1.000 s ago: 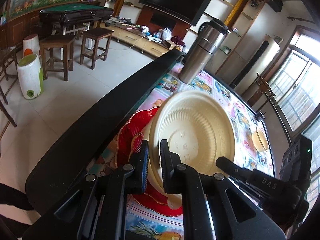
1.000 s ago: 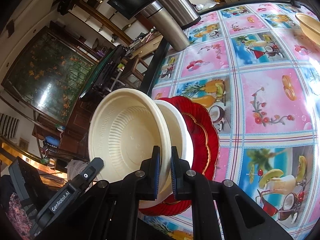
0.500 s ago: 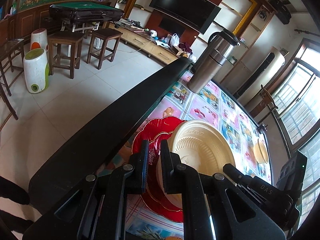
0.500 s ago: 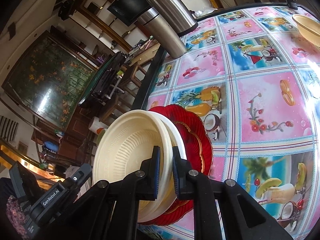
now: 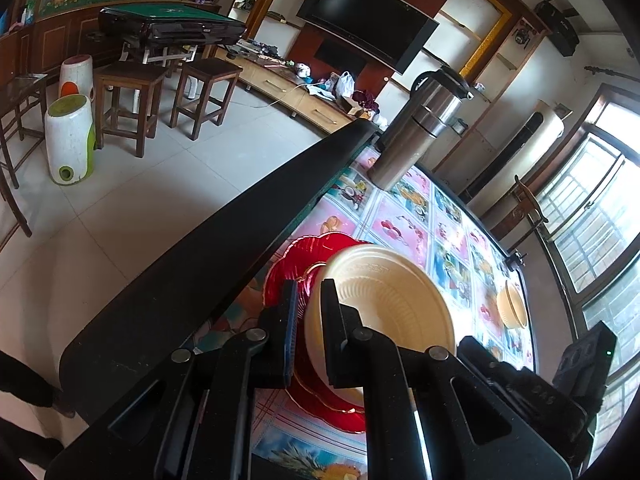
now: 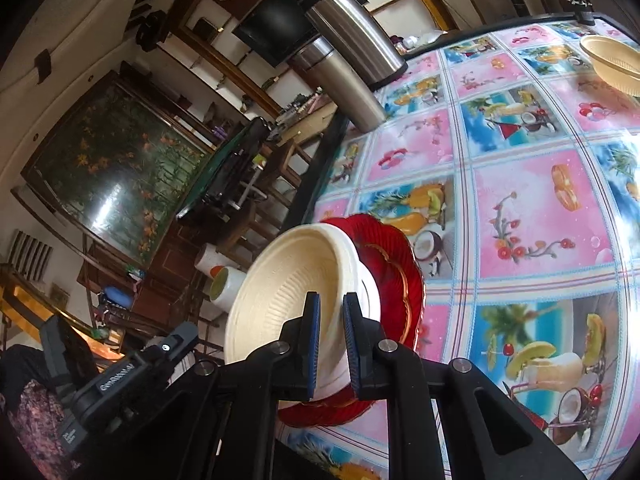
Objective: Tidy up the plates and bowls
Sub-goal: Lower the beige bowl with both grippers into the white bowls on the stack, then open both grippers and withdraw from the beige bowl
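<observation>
**Cream Bowl Stack on Red Plates: Claw and Bench Status**

The cream bowl point(image 5: 394, 298) point(image 6: 280, 300) sits in a second cream bowl point(image 6: 366, 288), and the pair rests on stacked red plates point(image 5: 296, 256) point(image 6: 404, 276) with gold edging, close to the bench's dark edge.

Left claw point(image 5: 307, 322): the fingers are narrowly parted and straddle the bowl wall at its near rim. Whether the pads press the wall cannot be told.

Right claw point(image 6: 330, 332): the fingers are narrowly parted, one finger inside the top bowl and one outside. A slim gap shows beside each blue pad, so the grip cannot be confirmed.

The bench point(image 5: 416, 232) point(image 6: 520, 208) carries a fruit-print cloth. A steel thermos point(image 5: 420, 132) point(image 6: 352, 52) stands at the far end, well apart from the stack. Another cream bowl point(image 5: 510, 304) point(image 6: 610, 62) lies at the opposite side of the bench.
</observation>
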